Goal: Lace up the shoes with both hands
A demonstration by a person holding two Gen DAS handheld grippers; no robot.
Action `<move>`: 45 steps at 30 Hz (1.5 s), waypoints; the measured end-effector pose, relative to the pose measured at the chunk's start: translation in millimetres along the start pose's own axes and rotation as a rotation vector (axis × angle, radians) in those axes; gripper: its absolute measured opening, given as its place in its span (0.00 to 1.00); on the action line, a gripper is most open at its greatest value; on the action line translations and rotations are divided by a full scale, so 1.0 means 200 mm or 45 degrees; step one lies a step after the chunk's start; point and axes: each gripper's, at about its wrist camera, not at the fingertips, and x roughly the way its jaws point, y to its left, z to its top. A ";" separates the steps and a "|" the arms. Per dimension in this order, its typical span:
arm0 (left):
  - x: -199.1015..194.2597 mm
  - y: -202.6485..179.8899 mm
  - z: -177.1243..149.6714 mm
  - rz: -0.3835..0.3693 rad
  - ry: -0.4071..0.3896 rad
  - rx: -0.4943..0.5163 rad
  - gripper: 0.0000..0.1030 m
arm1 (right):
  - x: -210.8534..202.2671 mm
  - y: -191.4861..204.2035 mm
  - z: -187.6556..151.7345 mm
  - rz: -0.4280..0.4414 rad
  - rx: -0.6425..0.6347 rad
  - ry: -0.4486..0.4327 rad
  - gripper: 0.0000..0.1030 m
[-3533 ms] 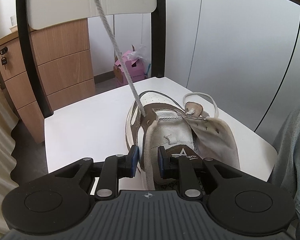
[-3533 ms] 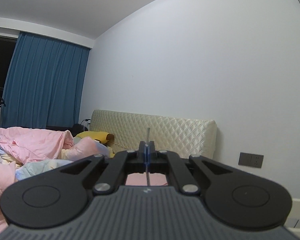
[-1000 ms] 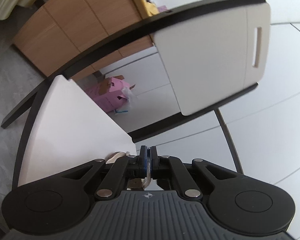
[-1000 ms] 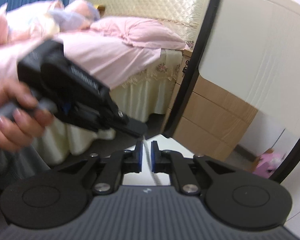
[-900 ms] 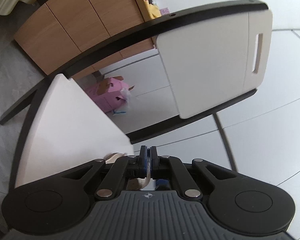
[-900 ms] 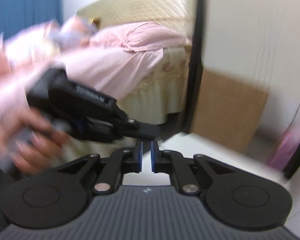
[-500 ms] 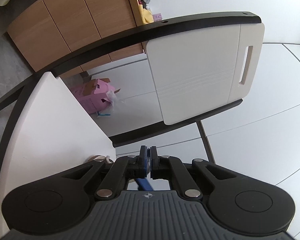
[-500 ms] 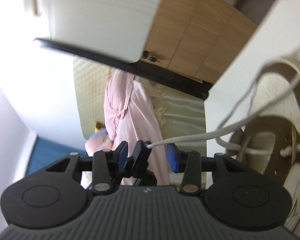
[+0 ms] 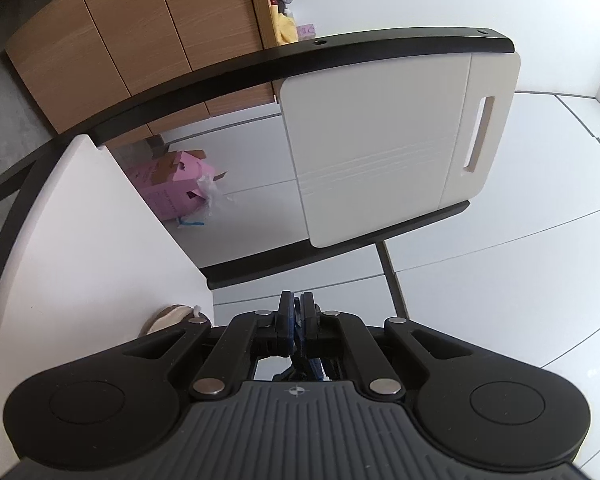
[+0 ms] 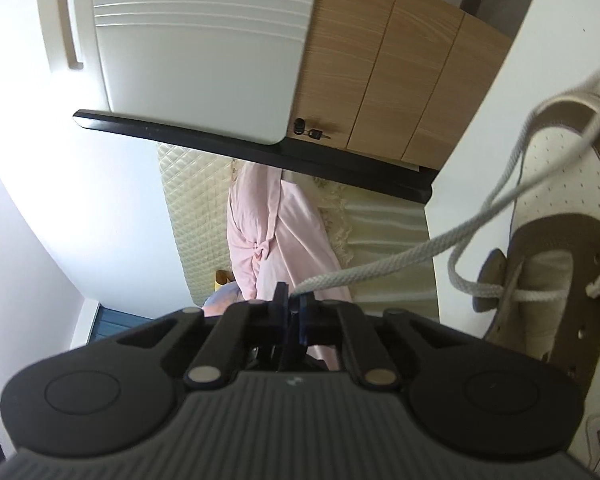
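A brown-and-white shoe [image 10: 560, 240] lies on the white chair seat [image 10: 480, 160]. Its grey-white shoelace [image 10: 400, 260] runs taut from the eyelets to my right gripper [image 10: 294, 302], which is shut on the lace end. In the left wrist view my left gripper [image 9: 297, 306] is shut just past the seat's [image 9: 80, 240] edge. The lace tip it pinches is hidden by blue pads crossing beneath it. Only a sliver of the shoe [image 9: 172, 316] shows beside the left finger. The two grippers meet at the lace end, crossed.
The chair's white backrest [image 9: 380, 152] in its black frame stands close ahead. A wooden drawer cabinet [image 9: 140, 40] and a pink box [image 9: 176, 188] on the floor lie beyond it. A bed with pink bedding [image 10: 284, 220] shows in the right wrist view.
My right gripper rolled over, came down to the lace end, opened around it beside the left fingers and shut on it. The left gripper stayed shut and tilted slightly.
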 end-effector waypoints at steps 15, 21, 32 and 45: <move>0.02 -0.01 -0.01 0.005 0.018 0.029 0.03 | 0.00 -0.01 0.04 0.000 -0.032 -0.009 0.08; 0.01 -0.01 -0.01 -0.004 0.017 0.024 0.03 | 0.00 0.00 0.04 -0.012 -0.054 -0.011 0.03; -0.03 0.06 0.03 0.039 -0.041 -0.130 0.41 | 0.00 -0.01 0.05 -0.054 -0.095 0.019 0.03; -0.01 0.06 0.02 0.015 -0.033 -0.116 0.02 | 0.01 -0.01 0.03 -0.051 -0.083 0.041 0.03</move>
